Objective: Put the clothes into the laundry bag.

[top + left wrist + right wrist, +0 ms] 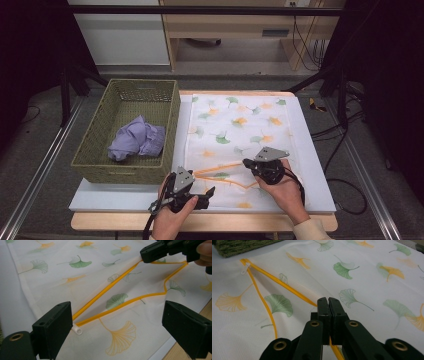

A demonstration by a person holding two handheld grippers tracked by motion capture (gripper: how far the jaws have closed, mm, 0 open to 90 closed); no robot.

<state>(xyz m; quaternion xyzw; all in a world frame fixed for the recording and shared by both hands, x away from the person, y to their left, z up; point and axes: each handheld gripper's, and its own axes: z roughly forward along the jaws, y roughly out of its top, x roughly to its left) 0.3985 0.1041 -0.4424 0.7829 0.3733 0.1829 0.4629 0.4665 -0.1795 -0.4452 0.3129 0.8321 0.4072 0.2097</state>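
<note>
A white mesh bag point(240, 125) printed with green and orange ginkgo leaves lies flat on the table. Its yellow zipper point(110, 287) stands open in a long slit. My right gripper point(328, 301) is shut on the upper zipper edge point(287, 287) and holds it a little off the lower layer. In the left gripper view the right gripper point(145, 253) pinches that edge at the top right. My left gripper point(120, 325) is open, jaws wide apart, just in front of the white zipper pull point(77, 329). From above, the left gripper point(207, 195) sits near the bag's near left corner and the right gripper point(247, 162) over the slit.
A green woven basket point(95, 160) stands left of the bag, with a crumpled lilac cloth point(136, 140) inside. The basket's corner point(237, 246) is close behind the zipper's end. The wooden table edge point(225, 222) runs along the front.
</note>
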